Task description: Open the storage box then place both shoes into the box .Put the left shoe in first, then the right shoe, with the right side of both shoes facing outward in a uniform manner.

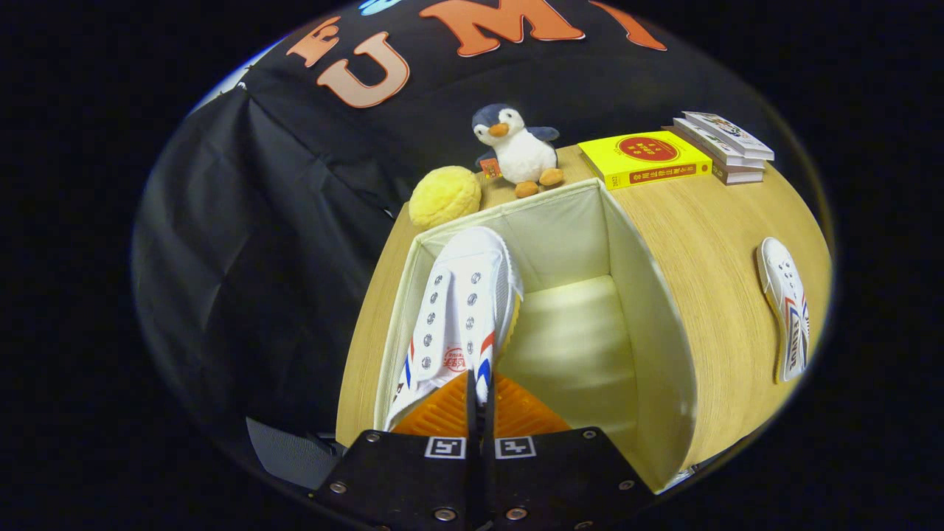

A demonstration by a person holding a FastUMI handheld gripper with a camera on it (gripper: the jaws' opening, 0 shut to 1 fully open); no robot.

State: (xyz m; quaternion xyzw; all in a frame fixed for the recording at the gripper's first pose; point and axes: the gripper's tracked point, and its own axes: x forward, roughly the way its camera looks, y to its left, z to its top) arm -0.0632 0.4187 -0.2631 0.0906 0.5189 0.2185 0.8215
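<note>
An open cream fabric storage box stands on the wooden table just ahead of the fingers. My gripper is shut on a white shoe with red and blue stripes, pinching it at the heel end. The shoe hangs inside the box along its left wall, toe pointing away from me. The second white shoe lies on the table to the right of the box, apart from it.
Beyond the box sit a yellow plush ball and a penguin toy. A yellow book and a small stack of books lie at the far right of the wooden table.
</note>
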